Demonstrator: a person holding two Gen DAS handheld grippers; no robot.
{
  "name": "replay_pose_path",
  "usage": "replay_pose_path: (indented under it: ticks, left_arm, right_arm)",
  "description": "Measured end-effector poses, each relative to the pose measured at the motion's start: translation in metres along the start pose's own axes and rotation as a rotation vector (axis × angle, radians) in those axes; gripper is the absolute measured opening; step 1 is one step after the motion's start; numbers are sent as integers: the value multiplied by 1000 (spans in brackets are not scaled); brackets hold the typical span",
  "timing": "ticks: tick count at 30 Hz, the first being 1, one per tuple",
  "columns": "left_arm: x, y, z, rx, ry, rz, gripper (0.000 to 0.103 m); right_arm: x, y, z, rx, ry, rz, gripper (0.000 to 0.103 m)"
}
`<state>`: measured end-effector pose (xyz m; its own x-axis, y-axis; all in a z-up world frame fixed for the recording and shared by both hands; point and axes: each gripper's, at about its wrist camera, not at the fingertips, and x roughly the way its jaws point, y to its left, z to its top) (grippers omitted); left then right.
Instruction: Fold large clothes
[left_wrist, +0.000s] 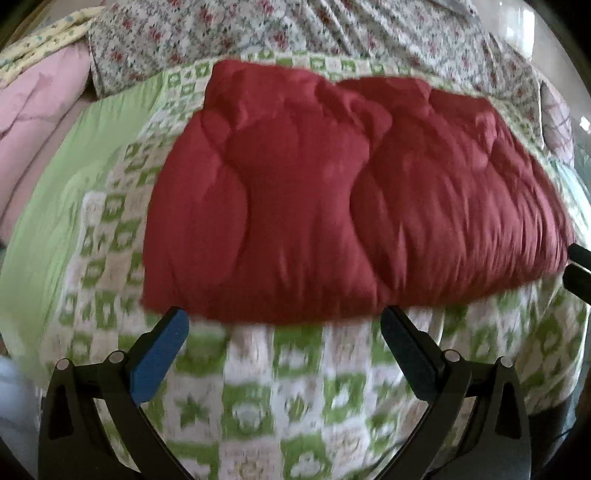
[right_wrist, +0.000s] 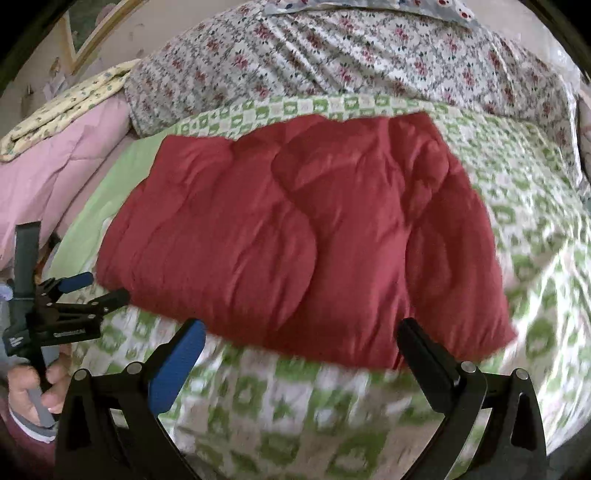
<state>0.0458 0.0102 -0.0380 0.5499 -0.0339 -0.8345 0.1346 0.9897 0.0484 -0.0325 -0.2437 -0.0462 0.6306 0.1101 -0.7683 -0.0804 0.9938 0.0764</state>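
A puffy dark red quilted garment lies folded into a broad rectangle on the bed, seen in both views. My left gripper hovers open just in front of its near edge, with nothing between the fingers. It also shows from the side at the left of the right wrist view, held by a hand. My right gripper is open too, at the garment's near right edge, holding nothing. Its fingertips poke in at the right edge of the left wrist view.
The garment rests on a green and white patterned bedcover over a plain green sheet. A floral sheet covers the far part of the bed. Pink bedding and a yellow flowered cloth are piled at the left.
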Motion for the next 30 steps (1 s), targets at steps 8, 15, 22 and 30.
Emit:
replay_pose_path:
  ticks: [8, 15, 22, 30]
  left_arm:
    - [-21, -8, -26, 48, 18, 21, 103]
    - [-69, -15, -9, 89, -50, 42, 103]
    - [-71, -25, 6, 120, -58, 69, 103]
    - [-50, -28, 17, 117, -8, 75, 103]
  right_arm:
    - [-16, 16, -29, -56, 42, 2, 103]
    - [-46, 29, -17, -82, 27, -5, 103]
    - [-41, 28, -3, -82, 44, -19, 103]
    - [-20, 20, 7, -65, 87, -22, 103]
